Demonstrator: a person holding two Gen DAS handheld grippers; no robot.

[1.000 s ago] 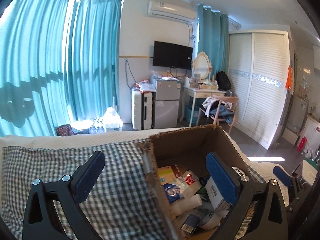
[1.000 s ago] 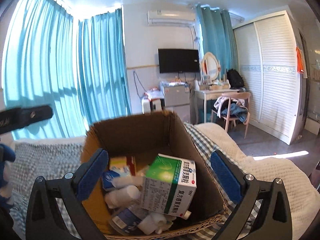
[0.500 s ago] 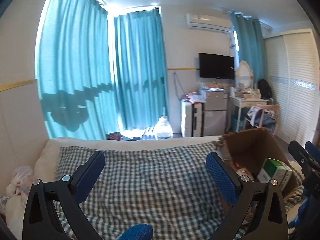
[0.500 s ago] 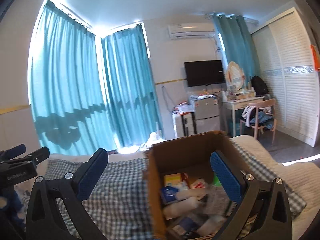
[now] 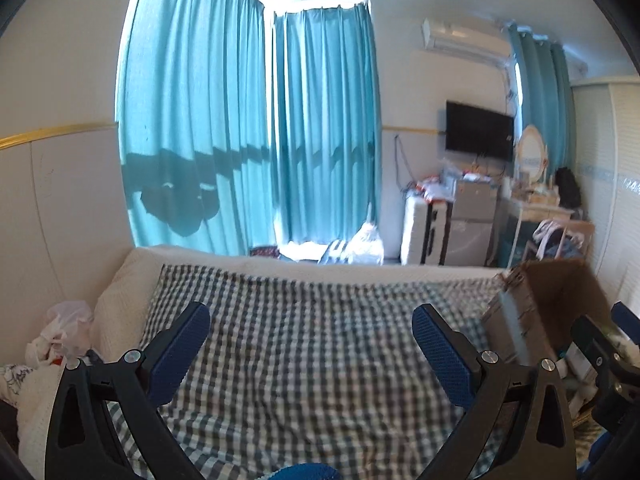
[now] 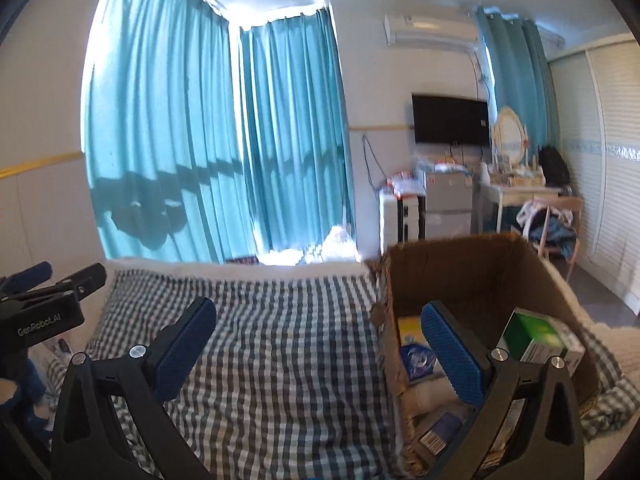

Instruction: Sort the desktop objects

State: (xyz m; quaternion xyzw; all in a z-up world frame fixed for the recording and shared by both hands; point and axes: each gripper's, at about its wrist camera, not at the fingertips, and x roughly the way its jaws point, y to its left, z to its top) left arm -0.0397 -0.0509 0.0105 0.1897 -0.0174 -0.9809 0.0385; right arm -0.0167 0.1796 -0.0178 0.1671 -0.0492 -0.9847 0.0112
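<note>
A brown cardboard box [image 6: 476, 272] sits on a checked cloth [image 6: 288, 332] spread over a bed. Inside it lie a green-and-white carton [image 6: 540, 338], a yellow pack [image 6: 408, 326], a blue-labelled item [image 6: 418, 360] and several other small packs and bottles. My right gripper [image 6: 320, 344] is open and empty, its right finger over the box's near left corner. My left gripper [image 5: 310, 342] is open and empty above the bare cloth [image 5: 312, 344], with the box [image 5: 560, 296] at the far right. The right gripper [image 5: 600, 356] shows at that view's right edge.
A white blanket [image 5: 120, 280] borders the cloth. Crumpled bags [image 5: 60, 328] lie at the left by the wall. Behind the bed are teal curtains [image 5: 248, 140], a small fridge [image 5: 476, 216], a dressing table [image 6: 516, 188] and a chair [image 6: 556, 224].
Both views have swung left, away from the box and over the checked cloth. The box has slid to the right in both views. Both grippers stay open and empty.
</note>
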